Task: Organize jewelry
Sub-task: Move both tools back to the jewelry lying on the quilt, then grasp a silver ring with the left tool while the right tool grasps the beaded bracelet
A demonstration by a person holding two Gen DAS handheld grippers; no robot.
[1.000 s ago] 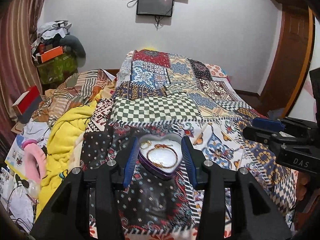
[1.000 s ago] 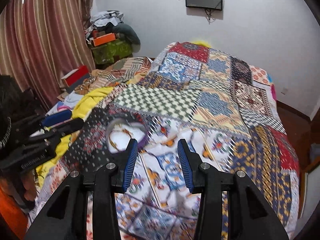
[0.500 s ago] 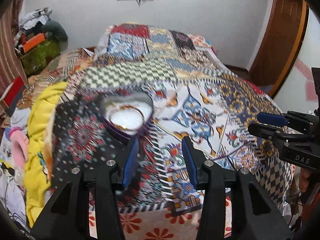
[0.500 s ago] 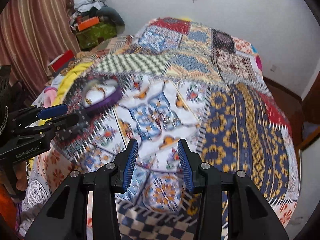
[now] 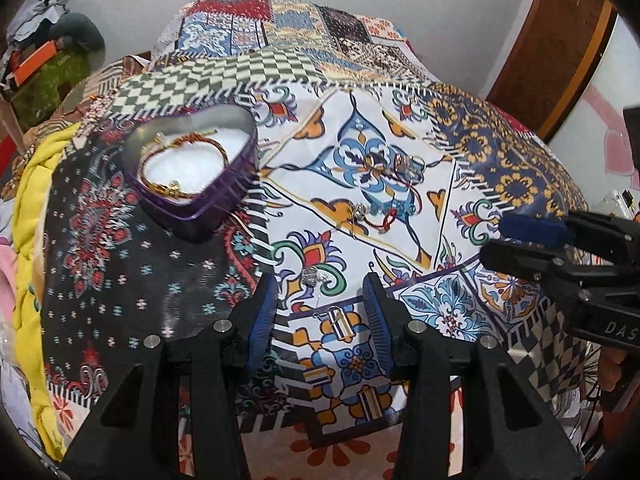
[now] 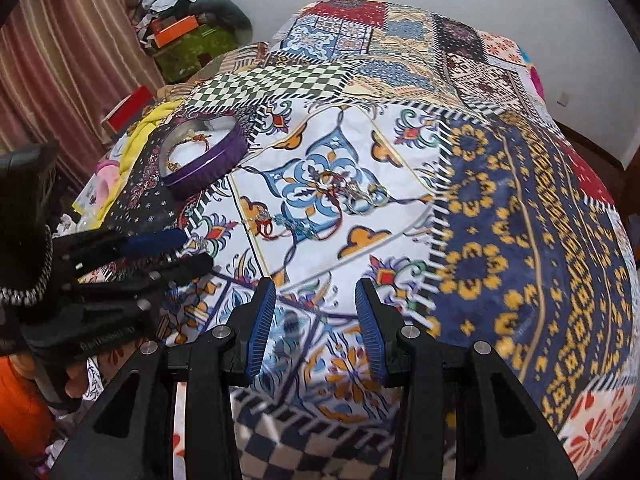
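Purple tin [image 5: 192, 184] sat on the bed [image 5: 500, 152], holding a bracelet [image 5: 180, 160]; loose jewelry [image 5: 384, 192] lay just beside it, probably awaiting sorting. Left gripper [image 5: 320, 320] and right gripper [image 6: 316, 320] hovered apart, empty.

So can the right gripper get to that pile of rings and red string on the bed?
Probably yes. The right gripper is open and empty, and the loose jewelry lies uncovered on the quilt straight ahead, nothing between them.
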